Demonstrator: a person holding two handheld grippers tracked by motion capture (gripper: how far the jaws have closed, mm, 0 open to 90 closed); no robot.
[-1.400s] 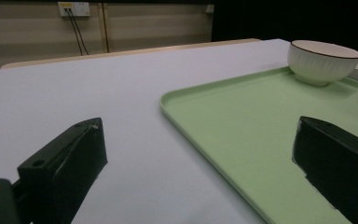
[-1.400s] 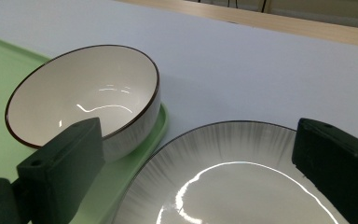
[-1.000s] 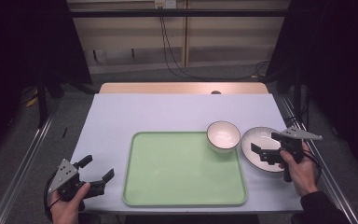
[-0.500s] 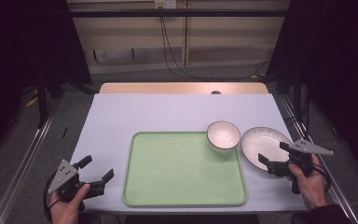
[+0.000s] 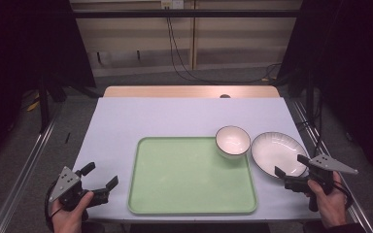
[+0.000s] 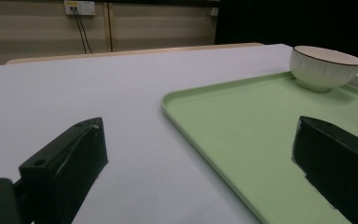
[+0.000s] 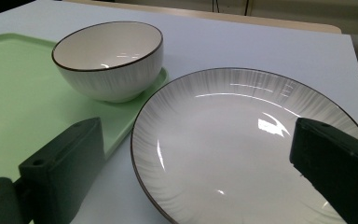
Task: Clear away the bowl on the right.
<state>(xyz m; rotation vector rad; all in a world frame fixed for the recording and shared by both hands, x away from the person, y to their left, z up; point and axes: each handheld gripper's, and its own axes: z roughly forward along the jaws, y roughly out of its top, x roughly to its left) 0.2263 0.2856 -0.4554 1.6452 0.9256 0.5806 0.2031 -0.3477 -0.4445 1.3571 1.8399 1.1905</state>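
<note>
Right gripper [image 5: 290, 169] held low at table's near right corner, 2 jaws spread wide, aimed across near rim of white plate [image 5: 278, 154], not touching. Plate just right of green tray [image 5: 192, 175], beside bowl [image 5: 232, 141] on tray's far right corner. Left gripper [image 5: 99, 178] gaping too, left of tray.

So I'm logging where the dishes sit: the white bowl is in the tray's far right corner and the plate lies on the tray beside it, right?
Not quite. The bowl does sit in the far right corner of the green tray, but the plate lies on the table, just off the tray's right edge. The high view and the right gripper view both show it.
</note>
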